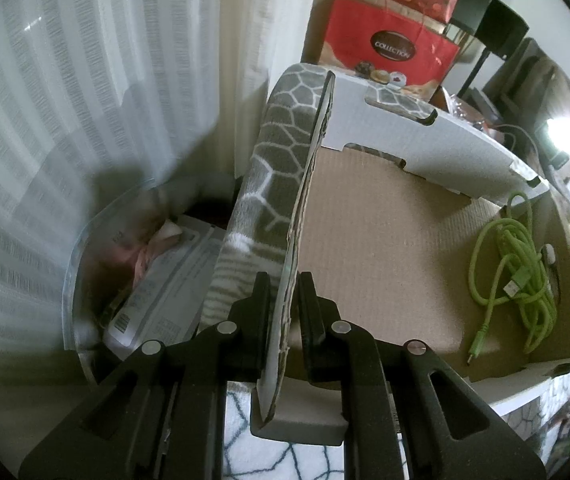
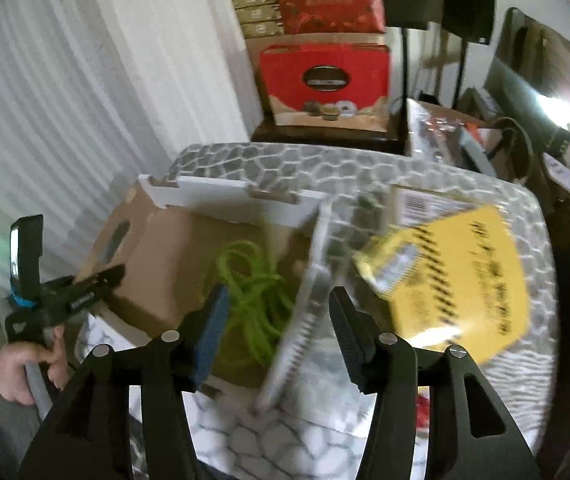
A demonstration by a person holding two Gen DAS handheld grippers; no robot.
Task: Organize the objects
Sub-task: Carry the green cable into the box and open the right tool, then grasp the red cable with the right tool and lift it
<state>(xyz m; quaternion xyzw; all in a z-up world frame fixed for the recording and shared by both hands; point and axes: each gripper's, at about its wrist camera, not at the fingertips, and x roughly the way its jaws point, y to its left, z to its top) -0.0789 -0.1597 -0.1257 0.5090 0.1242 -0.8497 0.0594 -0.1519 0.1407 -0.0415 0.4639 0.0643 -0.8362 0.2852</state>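
Observation:
A shallow open cardboard box (image 1: 381, 248) sits on a grey patterned blanket (image 1: 273, 152). My left gripper (image 1: 285, 300) is shut on the box's left wall (image 1: 305, 208). A coiled green cable (image 1: 513, 276) lies in the box's right corner, also in the right wrist view (image 2: 253, 296). My right gripper (image 2: 277, 320) is open above the box's right wall (image 2: 309, 300), one finger on each side of it. A yellow packet (image 2: 457, 280) lies on the blanket (image 2: 285, 160) just right of the box. The left gripper (image 2: 65, 292) shows at the box's far side.
A clear bin (image 1: 133, 272) with papers stands left of the blanket, by white curtains (image 1: 65, 100). Red gift boxes (image 2: 325, 80) are stacked behind. Black stands (image 2: 405, 60) and clutter (image 2: 465, 132) sit at the back right.

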